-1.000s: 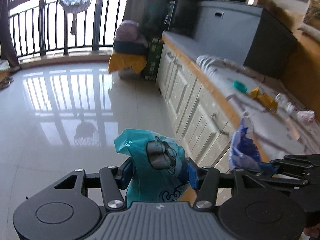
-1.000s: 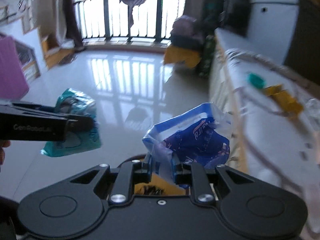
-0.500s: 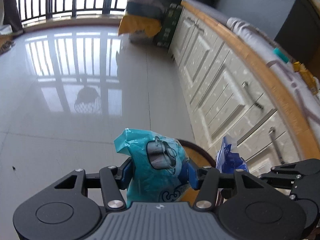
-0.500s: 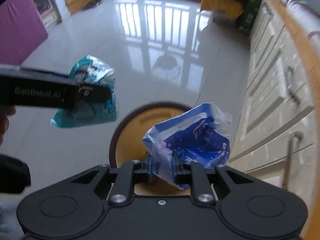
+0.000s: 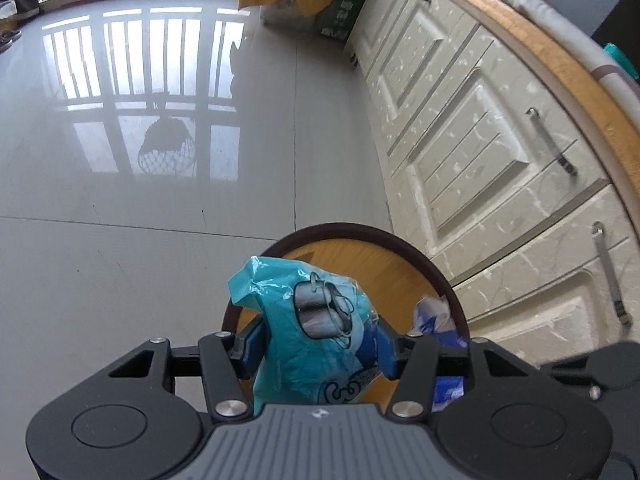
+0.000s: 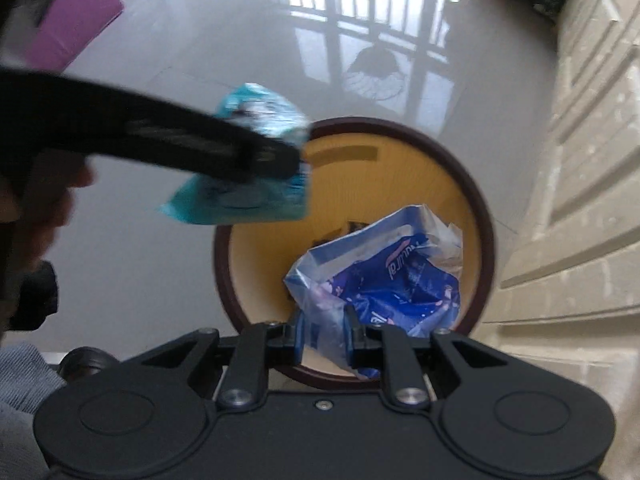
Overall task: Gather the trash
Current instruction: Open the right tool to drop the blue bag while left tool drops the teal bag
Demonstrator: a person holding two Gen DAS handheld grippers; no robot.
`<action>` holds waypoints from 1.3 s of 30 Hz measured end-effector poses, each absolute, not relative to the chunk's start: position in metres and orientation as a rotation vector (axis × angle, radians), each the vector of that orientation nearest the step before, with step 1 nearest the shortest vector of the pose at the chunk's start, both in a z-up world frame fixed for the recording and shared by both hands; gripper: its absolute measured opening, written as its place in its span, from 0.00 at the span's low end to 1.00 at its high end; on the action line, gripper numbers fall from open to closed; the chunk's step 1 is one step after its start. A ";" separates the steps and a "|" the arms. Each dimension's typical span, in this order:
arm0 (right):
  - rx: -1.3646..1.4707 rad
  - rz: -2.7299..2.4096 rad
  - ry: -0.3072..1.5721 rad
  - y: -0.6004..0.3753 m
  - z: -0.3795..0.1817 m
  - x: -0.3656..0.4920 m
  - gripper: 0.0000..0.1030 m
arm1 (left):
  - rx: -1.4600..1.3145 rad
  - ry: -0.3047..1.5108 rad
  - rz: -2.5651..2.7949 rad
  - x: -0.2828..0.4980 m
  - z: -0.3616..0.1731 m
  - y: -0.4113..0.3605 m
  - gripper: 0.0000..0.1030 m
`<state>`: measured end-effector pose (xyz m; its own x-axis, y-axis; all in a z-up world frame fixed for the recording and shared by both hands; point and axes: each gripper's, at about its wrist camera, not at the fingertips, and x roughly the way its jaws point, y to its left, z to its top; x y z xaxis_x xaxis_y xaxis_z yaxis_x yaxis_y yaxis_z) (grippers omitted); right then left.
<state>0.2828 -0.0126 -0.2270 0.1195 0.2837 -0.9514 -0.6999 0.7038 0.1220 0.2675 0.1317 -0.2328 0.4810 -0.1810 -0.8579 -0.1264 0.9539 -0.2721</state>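
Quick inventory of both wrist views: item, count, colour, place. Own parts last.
teal wrapper: 1, teal, in left jaws, over bin's rim
blue wrapper: 1, blue and white, in right jaws, above bin opening
bin: 1, yellow inside, dark brown rim, on floor beside cabinets
cabinets: row, cream, wood top, right side
purple box: 1, purple, floor, far left
left gripper: 1, black, blue pads
right gripper: 1, black

Glossy pale tile floor mirrors bright railing-barred window light. Cream panelled cabinets with bar handles run along the right under a wood-edged counter. Purple box, possibly cardboard, far left.
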 end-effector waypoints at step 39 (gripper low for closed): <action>-0.267 0.536 1.358 -0.047 -0.231 0.291 0.56 | -0.230 1.155 -0.063 0.295 -0.259 0.110 0.90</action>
